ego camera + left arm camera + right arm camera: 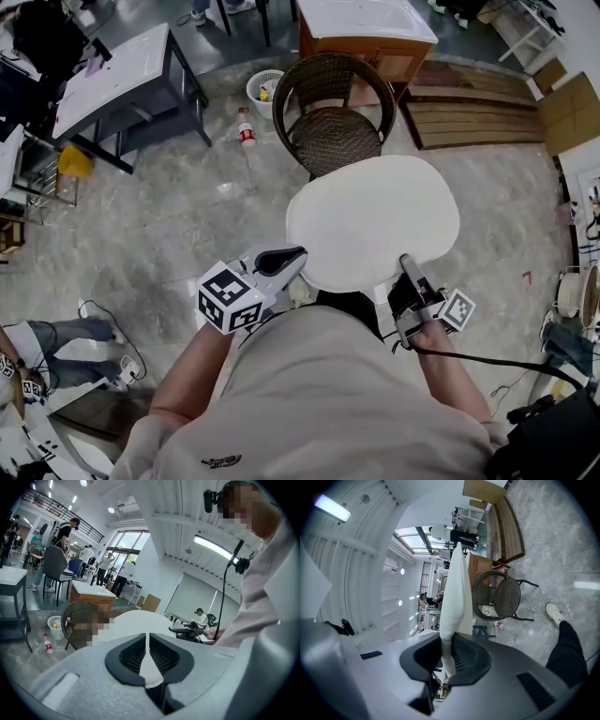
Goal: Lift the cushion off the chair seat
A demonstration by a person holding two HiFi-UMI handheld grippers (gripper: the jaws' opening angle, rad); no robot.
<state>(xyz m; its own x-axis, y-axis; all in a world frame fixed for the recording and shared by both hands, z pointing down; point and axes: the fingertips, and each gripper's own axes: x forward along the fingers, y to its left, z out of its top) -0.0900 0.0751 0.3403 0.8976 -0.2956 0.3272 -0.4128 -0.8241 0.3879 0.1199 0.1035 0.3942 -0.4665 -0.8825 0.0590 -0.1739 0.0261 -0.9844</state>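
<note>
In mid-air, lifted clear of the chair point(333, 136), the cushion point(373, 220) lies roughly flat, held by its near rim only. Left gripper point(284, 262) & right gripper point(409, 270) each have fingers clamped on a thin bit of that rim, w/ nothing under the far side. Risk: the far end sags & the rim peels out of one grip, esp. if the hands spread or tilt. It'd prob. swing off the other grip & drop back on the seat, or onto the floor point(169, 216) by the bottle point(246, 129).
</note>
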